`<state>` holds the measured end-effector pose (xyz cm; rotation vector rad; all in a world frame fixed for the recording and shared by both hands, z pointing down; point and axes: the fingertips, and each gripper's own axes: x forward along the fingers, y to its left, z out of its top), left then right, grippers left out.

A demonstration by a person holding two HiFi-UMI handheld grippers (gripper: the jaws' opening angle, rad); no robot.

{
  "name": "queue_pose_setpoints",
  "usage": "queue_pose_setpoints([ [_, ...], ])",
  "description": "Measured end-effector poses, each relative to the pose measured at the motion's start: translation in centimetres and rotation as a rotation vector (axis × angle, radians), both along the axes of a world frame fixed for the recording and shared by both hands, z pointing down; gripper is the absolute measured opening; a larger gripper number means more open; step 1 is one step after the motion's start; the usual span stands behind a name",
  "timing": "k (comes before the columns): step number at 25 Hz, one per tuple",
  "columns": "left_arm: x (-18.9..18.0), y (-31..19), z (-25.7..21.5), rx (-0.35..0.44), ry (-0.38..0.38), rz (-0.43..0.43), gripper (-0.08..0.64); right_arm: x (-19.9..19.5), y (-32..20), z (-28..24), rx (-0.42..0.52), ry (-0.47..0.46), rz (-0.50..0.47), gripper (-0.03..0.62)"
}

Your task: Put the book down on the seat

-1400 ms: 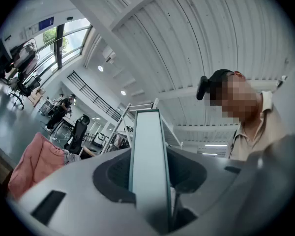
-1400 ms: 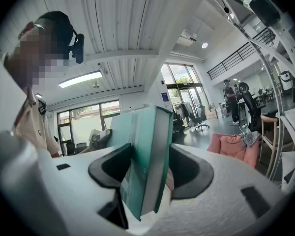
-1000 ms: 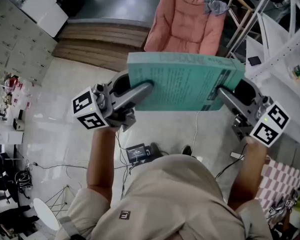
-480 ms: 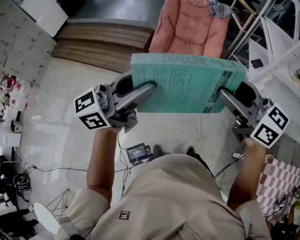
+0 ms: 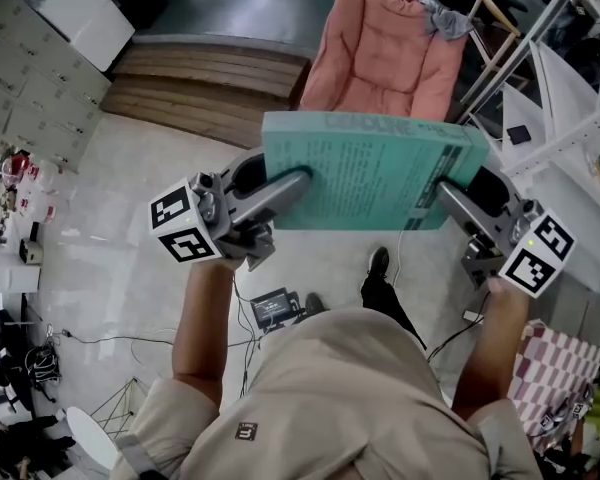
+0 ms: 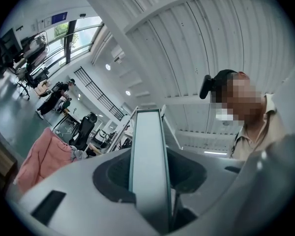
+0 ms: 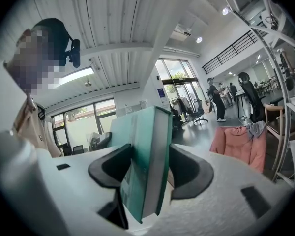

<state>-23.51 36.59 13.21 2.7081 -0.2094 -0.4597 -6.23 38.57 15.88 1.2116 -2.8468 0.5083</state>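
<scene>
Floor (image 5: 100, 208), pale and glossy, fills most of the head view. Pink padded seat (image 5: 385, 53) stands ahead, w/ a grey cloth (image 5: 435, 13) on its top right corner. Teal book (image 5: 365, 173) is up in the air, roughly level, btwn the person and the seat, not resting on it. Left gripper (image 5: 298, 180) has its 2 fingers pinching the book's left edge. Right gripper (image 5: 445, 193) pinches the right edge the same way, pads pressed on both covers.
</scene>
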Motion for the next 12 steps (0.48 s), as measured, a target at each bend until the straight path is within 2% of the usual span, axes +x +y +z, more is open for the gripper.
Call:
queue_pose_setpoints([
  [3, 5.0, -7.0, 0.7, -0.011, -0.023, -0.044, 0.161, 5.0, -7.7, 1.1, -0.013, -0.02, -0.043, 0.224],
  [5, 7.0, -9.3, 1.1, -0.019, -0.034, -0.062, 0.161, 7.0, -10.3, 1.8, -0.022, -0.031, -0.062, 0.224],
  [12, 7.0, -8.8, 0.8, -0.028, -0.054, -0.108, 0.161, 6.9, -10.5, 1.8, -0.044, -0.044, -0.106, 0.224],
])
